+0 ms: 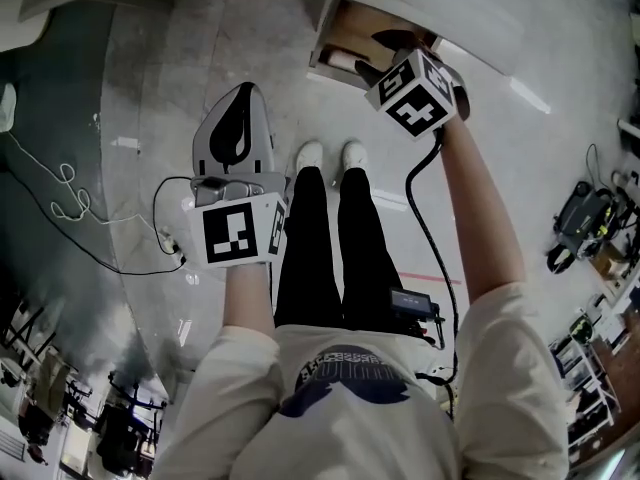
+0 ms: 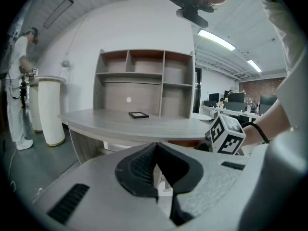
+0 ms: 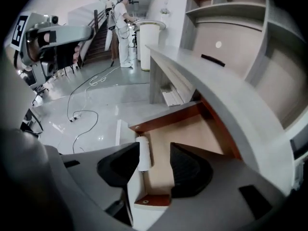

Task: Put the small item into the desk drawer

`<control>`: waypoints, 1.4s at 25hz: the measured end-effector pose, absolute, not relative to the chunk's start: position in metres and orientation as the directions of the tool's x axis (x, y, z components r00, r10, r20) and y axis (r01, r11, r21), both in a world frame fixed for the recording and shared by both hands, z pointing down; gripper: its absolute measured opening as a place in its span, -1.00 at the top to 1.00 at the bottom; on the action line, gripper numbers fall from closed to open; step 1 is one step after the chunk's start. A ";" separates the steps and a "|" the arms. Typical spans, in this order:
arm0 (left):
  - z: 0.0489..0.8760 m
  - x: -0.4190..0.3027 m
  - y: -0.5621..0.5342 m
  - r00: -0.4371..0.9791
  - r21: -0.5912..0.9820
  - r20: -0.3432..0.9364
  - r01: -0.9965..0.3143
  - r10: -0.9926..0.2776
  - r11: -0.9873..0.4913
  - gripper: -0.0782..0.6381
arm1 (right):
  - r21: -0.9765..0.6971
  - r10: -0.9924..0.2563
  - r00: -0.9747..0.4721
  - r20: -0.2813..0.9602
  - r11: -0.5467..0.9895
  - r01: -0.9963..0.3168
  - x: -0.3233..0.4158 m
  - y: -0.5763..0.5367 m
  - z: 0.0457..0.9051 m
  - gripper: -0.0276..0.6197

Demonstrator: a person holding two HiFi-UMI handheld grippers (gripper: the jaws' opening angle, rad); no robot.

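The desk drawer (image 3: 166, 115) stands pulled out under the grey desktop (image 3: 216, 88), its pale wood bottom bare. A small white cylinder (image 3: 143, 153) lies inside along the drawer's front wall. My right gripper (image 3: 155, 160) hovers above it, pointing steeply down, open, with nothing touching its pads. In the head view that gripper's marker cube (image 1: 415, 93) hides most of its jaws over the drawer (image 1: 340, 38). My left gripper (image 1: 242, 93) is held out over the floor, away from the drawer. Its jaws (image 2: 156, 170) meet at the tips, with nothing in them.
A shelf unit (image 2: 144, 78) and a flat dark frame (image 2: 138, 114) stand on the desktop (image 2: 125, 126). Beside the desk is a white pillar (image 2: 50, 109) with a person (image 2: 19, 81) near it. Cables (image 1: 60, 203) trail across the floor at left. My own legs and shoes (image 1: 325, 158) are below.
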State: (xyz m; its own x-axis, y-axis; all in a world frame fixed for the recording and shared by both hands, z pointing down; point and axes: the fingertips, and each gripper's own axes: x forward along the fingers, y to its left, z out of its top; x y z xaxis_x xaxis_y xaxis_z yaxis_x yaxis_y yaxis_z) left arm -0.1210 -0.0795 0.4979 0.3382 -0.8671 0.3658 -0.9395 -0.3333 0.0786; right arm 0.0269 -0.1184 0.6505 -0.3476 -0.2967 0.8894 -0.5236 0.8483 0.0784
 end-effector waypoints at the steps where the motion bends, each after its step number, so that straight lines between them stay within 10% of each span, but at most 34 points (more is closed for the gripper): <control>1: 0.490 -0.120 -0.079 0.338 0.077 0.358 -0.940 -0.870 -0.333 0.76 | 0.085 -0.324 -0.357 0.876 0.832 -0.548 0.028 -0.119 0.639 0.33; 15: 0.347 -0.086 -0.083 0.355 0.078 0.192 -0.935 -0.915 -0.347 0.76 | 0.026 -0.707 -0.396 0.585 0.505 -0.863 0.066 -0.128 0.438 0.84; 35: 0.160 -0.053 -0.083 0.386 -0.041 -0.071 -0.923 -0.920 -0.384 0.76 | -0.116 -0.916 -0.326 0.232 0.307 -0.945 0.109 -0.085 0.227 0.92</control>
State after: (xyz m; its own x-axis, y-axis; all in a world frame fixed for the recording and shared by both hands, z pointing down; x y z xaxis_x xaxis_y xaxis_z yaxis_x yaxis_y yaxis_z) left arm -0.0531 -0.0829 0.1603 0.3859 -0.9198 -0.0713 -0.9225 -0.3838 -0.0411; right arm 0.1093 -0.0851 0.2272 -0.3260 -0.9164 0.2323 -0.9447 0.3068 -0.1157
